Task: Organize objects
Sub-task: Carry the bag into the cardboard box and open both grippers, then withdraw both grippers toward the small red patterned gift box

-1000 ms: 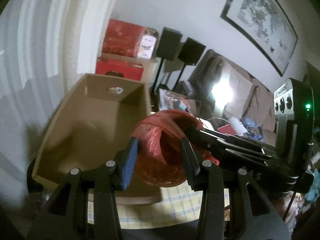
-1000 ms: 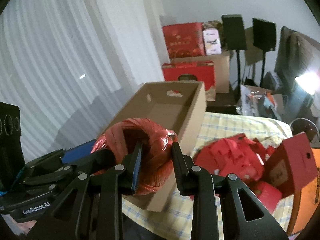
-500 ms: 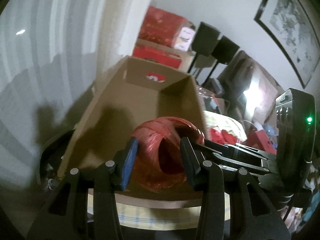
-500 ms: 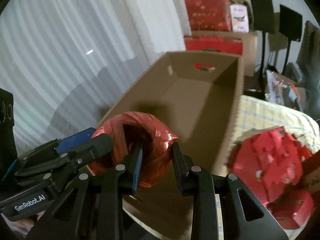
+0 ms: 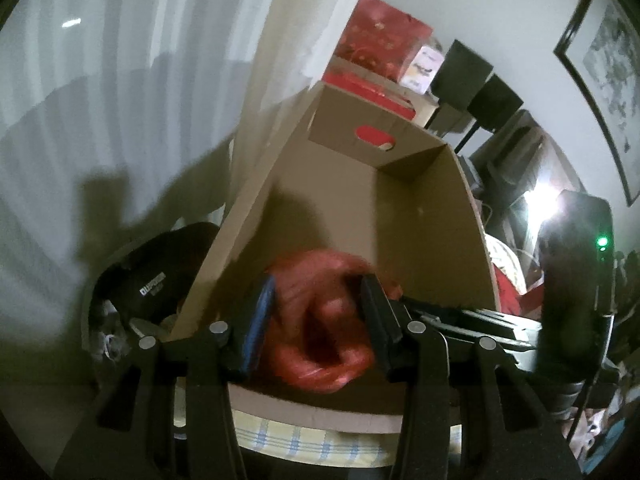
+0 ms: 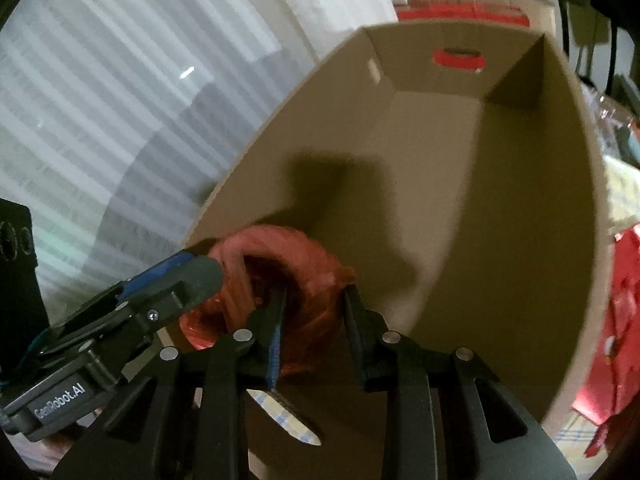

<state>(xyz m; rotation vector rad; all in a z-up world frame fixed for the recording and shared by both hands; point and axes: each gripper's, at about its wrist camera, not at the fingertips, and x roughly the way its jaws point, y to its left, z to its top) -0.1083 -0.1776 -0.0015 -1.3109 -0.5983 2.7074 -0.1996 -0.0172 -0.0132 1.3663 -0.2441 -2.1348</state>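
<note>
Now red coil [image 6: 276, 280] lower, inside cardboard box [image 6: 520, 208].

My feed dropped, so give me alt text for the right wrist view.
The right gripper and left gripper together grip a red coil of string just inside the near end of an otherwise empty cardboard box. White curtains hang behind it.

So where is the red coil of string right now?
The red coil of string is at the near end of the cardboard box, between the fingers of the left gripper and the right gripper.
</note>
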